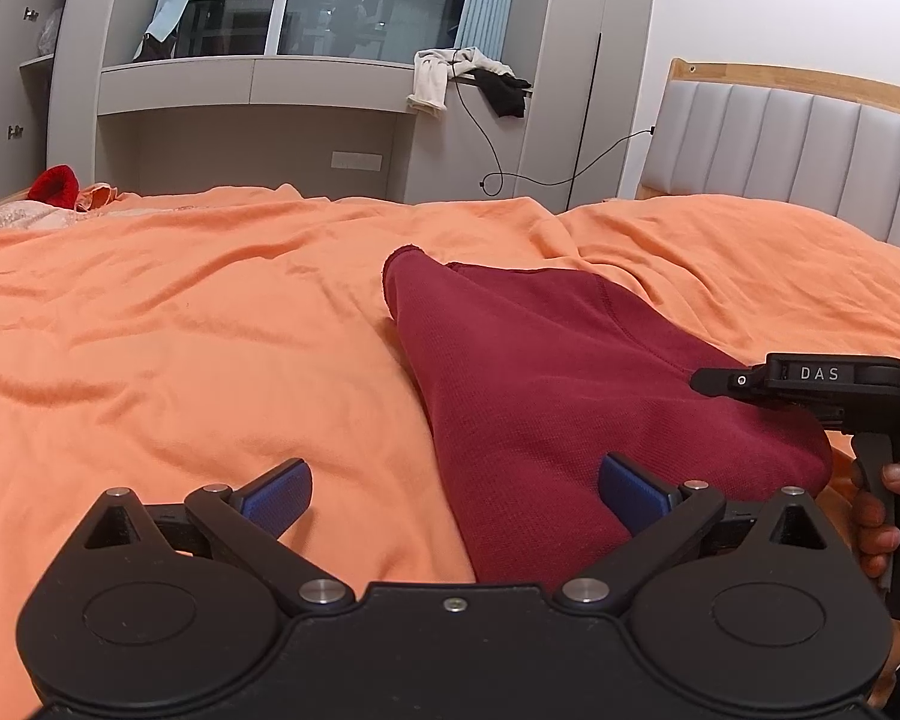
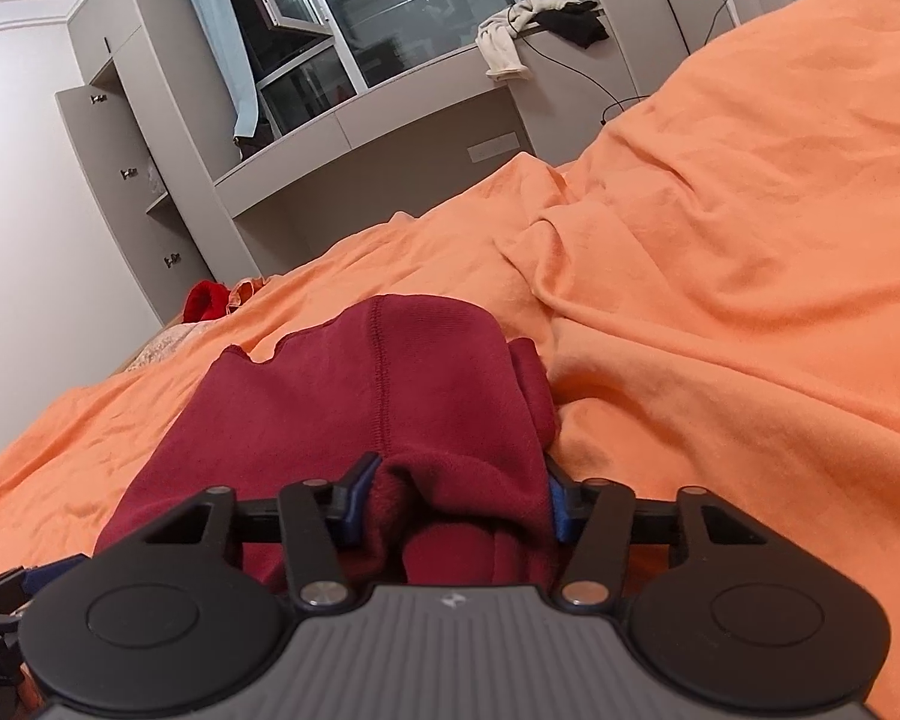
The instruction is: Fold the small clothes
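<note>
A dark red small garment (image 1: 546, 372) lies on the orange bed cover, partly folded over. My left gripper (image 1: 456, 489) is open, its blue pads (image 1: 279, 495) apart, straddling the garment's near left edge without holding it. My right gripper (image 2: 456, 504) has its blue pads (image 2: 357, 501) on either side of a bunched near edge of the red garment (image 2: 354, 384), with cloth filling the gap. In the left wrist view the right gripper's body (image 1: 822, 378) is at the garment's right side, held by a hand.
The orange cover (image 1: 180, 348) is wrinkled, with a raised fold (image 2: 720, 210) to the right. A grey padded headboard (image 1: 810, 150) stands at the right. A red item (image 1: 54, 183) lies at the far bed edge. Clothes hang on a ledge (image 1: 468, 78) under the window.
</note>
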The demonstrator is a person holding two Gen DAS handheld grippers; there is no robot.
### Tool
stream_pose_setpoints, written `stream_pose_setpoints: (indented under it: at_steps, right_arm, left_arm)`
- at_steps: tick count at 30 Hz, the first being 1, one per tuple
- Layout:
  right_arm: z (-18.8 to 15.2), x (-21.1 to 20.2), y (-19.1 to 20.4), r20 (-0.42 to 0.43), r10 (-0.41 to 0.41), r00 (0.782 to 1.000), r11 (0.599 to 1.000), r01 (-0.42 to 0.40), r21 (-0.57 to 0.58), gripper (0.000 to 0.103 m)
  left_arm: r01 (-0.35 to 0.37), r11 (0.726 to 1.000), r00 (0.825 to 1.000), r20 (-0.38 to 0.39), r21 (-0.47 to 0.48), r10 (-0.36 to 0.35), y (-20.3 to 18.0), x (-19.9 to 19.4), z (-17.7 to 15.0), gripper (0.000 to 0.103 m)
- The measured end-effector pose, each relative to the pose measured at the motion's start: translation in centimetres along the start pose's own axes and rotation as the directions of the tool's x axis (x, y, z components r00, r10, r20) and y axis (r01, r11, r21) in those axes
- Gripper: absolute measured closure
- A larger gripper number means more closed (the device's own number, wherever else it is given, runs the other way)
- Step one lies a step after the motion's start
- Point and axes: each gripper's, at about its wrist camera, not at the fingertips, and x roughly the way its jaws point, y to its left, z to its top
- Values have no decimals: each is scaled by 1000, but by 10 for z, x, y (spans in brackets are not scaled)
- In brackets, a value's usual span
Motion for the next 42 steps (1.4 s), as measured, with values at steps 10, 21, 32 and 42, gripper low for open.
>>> stream_pose_setpoints:
  at_steps: [10,21,32,42]
  right_arm:
    - [-1,-1,4,3,-9,1000,999,9,-41,57]
    - [-2,-1,5,3,-18,1000,999,18,-50,57]
    - [-1,2,2,-6,-13,1000,999,13,-34,54]
    - [7,9,-16,-28,51,998,993,-48,109,45]
  left_arm:
    - [87,992,996,34,-91,-84,16,-4,11,1]
    - [202,967,976,-53,-155,-213,8,17,10,1]
    - [179,977,980,-65,-117,-187,5,15,15,1]
    - [169,975,973,-134,-147,-189,34,45,59,1]
